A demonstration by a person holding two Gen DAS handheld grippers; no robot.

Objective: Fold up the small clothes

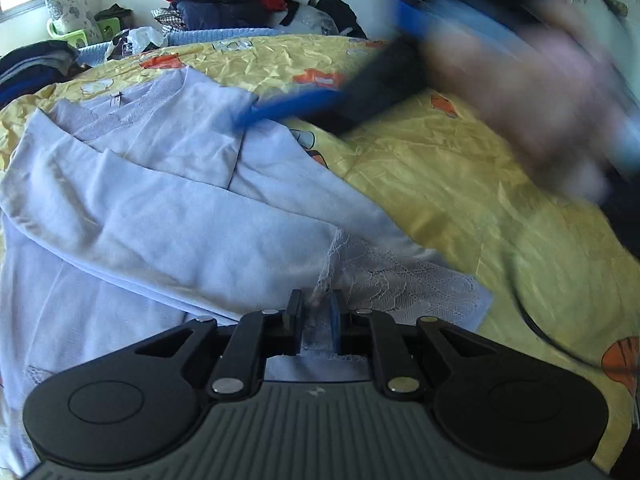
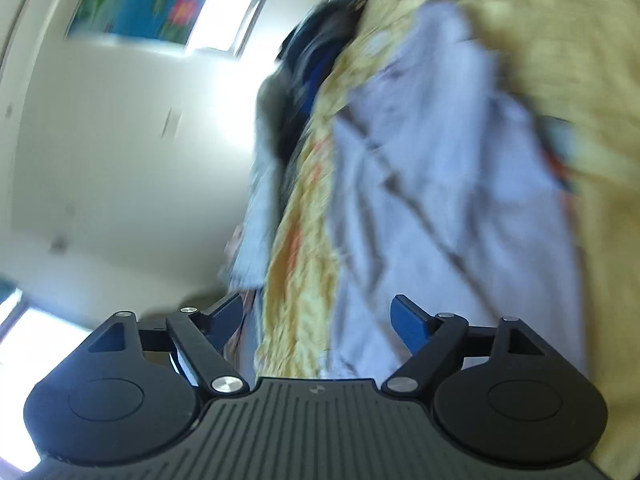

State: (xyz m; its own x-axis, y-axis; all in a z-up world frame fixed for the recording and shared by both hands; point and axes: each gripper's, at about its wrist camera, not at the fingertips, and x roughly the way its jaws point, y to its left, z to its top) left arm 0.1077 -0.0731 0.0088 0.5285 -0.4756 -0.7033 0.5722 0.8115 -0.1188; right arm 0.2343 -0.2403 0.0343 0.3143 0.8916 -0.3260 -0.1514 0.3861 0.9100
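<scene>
Left wrist view close above pale garment (image 1: 160, 200) facing down bed, right wrist view tilted, blurred, sharing garment

Pale lilac long-sleeved cloth top (image 1: 168, 200), centre left: soft matt knit, with openwork lace trim at lower centre. Yellow printed bed cover (image 1: 460, 184), right: crinkled cloth, faint sheen. Left gripper (image 1: 316, 320), bottom: matt black plastic, ribbed housing, bright metal pivot pins.

A pale lilac top (image 1: 168, 200) lies on the yellow bedspread (image 1: 460, 184).
</scene>
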